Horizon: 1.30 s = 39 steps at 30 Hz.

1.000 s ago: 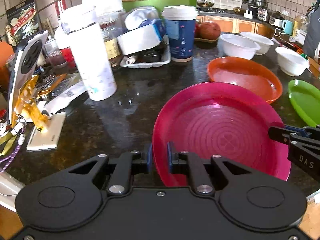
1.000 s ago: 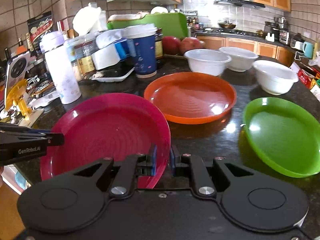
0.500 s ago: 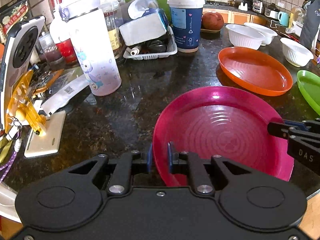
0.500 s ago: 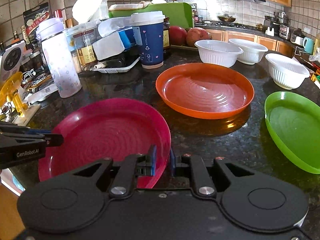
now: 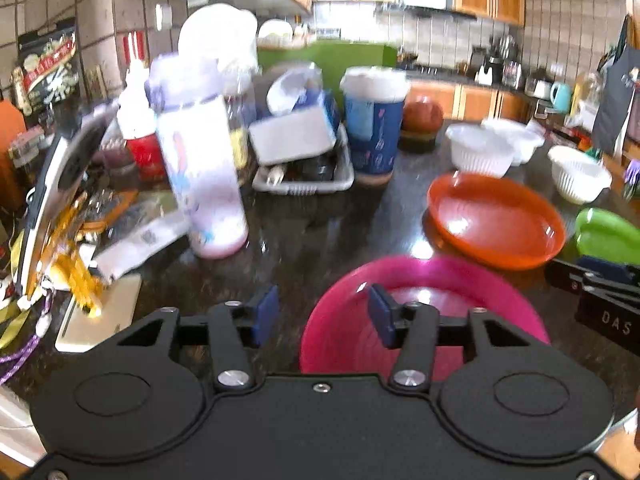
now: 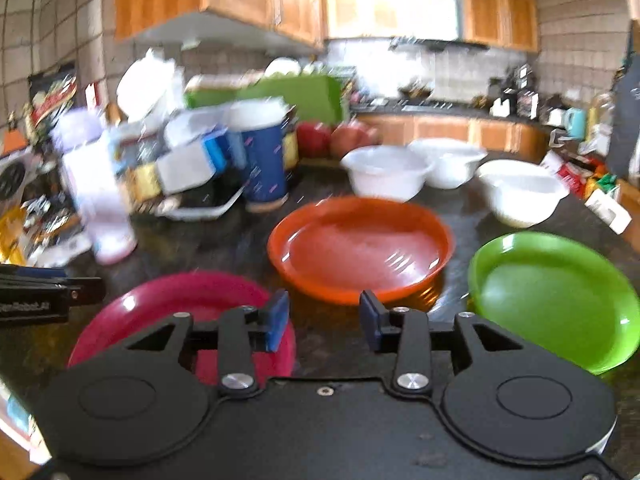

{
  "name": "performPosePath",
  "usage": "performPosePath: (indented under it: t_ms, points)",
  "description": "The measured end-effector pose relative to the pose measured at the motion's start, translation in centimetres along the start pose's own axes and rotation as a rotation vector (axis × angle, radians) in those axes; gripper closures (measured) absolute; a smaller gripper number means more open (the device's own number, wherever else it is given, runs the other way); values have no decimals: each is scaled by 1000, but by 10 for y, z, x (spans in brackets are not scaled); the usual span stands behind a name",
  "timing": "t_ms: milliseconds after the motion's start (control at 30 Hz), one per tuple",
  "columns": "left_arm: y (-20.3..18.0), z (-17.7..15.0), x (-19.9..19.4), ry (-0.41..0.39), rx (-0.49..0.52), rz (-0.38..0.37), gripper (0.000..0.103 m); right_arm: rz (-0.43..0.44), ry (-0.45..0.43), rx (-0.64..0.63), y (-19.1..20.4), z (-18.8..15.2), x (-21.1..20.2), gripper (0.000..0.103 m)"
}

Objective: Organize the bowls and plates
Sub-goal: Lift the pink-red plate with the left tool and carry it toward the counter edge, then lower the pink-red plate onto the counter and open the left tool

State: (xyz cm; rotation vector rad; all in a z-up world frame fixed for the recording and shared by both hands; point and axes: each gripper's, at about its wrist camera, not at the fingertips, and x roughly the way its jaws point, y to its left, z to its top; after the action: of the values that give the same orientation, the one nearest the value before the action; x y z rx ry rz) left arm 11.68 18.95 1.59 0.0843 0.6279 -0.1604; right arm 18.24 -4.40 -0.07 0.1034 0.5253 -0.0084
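Plates and bowls crowd a dark, glossy stone table in a busy kitchen, both views smeared by motion blur. Nearest the front edge lies the pink plate point(image 5: 420, 320), a shallow round dish with a raised lip, flat on the table below the two tools. The left gripper point(image 5: 322, 314) hovers with its jaws released, one blue pad over the plate's near left rim and the other over bare table, holding nothing. The right gripper point(image 6: 324, 318) likewise stands with jaws spread and empty, straddling the gap between the pink plate's right rim and the orange plate point(image 6: 360, 248) behind it. Toward the right edge sits the green plate point(image 6: 556, 300), well apart from the pink one. Three white bowls point(image 6: 386, 176) cluster farther back, the two at the rear touching or nearly so, the third set off to the right. Clutter fills the left of the table, including a white bottle point(image 5: 204, 176) and a blue paper cup point(image 5: 374, 128). The plates look like thin, glossy plastic, so they are probably light, fairly stiff and slick; the upturned lip is the likely place to pinch, with a firm bite to stop sliding. The ribbed bowls appear similarly light, best taken by the wall at the rim. Stacking like with like seems the sensible order.
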Motion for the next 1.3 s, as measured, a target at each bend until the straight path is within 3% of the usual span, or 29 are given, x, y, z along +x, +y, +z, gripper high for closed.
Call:
performPosePath:
  t_ms: [167, 367, 667, 1033, 1300]
  points:
    - [-21, 12, -1, -29, 10, -30, 45, -77, -77, 37, -26, 4, -15, 61]
    - [-63, 24, 3, -13, 52, -90, 45, -117, -83, 167, -87, 6, -27, 60]
    - [-149, 36, 7, -14, 77, -130, 45, -171, -86, 140, -183, 11, -38, 61]
    - [-240, 31, 47, 93, 89, -129, 49, -140, 0, 97, -274, 15, -11, 73]
    - [-270, 19, 62, 154, 56, -81, 49, -25, 73, 47, -291, 15, 19, 77]
